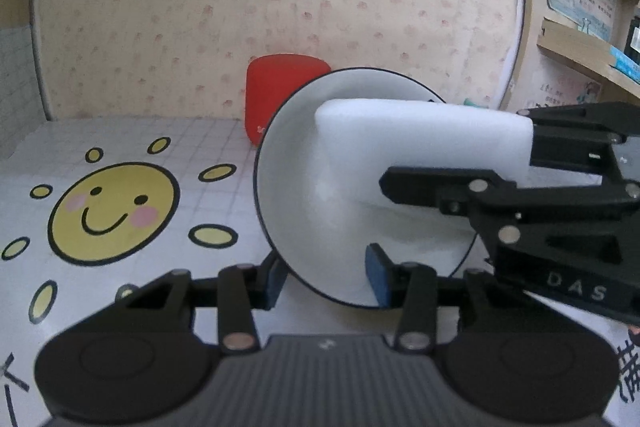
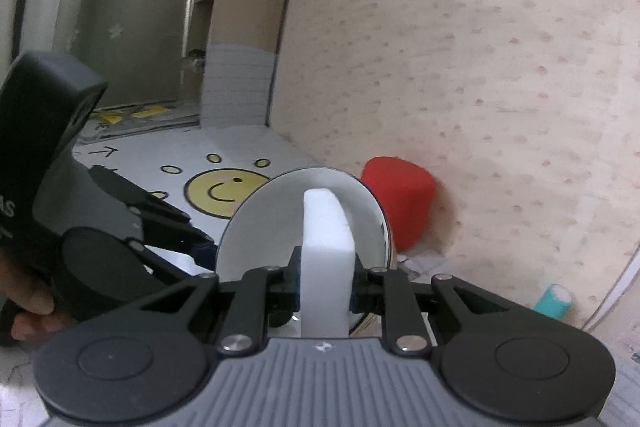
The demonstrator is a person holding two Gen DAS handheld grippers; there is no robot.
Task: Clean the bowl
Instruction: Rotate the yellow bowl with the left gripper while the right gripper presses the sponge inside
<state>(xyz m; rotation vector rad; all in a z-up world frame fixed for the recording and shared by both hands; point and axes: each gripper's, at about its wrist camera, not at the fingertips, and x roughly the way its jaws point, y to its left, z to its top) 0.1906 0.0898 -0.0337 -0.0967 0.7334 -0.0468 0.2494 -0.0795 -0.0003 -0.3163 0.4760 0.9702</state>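
Observation:
A white bowl (image 1: 304, 195) with a thin dark rim is tipped on its side above the table, its inside facing both cameras. My left gripper (image 1: 325, 279) is shut on the bowl's lower rim, one blue pad outside the wall and one inside. My right gripper (image 2: 325, 287) is shut on a white sponge block (image 2: 326, 239). The sponge (image 1: 420, 147) reaches into the bowl (image 2: 260, 227) and its far end rests against the inner wall. In the left wrist view the right gripper (image 1: 460, 155) comes in from the right.
A red cup (image 1: 280, 87) stands behind the bowl against the dotted wall. The table mat (image 1: 112, 211) shows a yellow smiling sun. A teal object (image 2: 554, 301) lies at the right by the wall. Wooden shelves (image 1: 580, 47) are at the far right. A hand (image 2: 24, 303) holds the left gripper.

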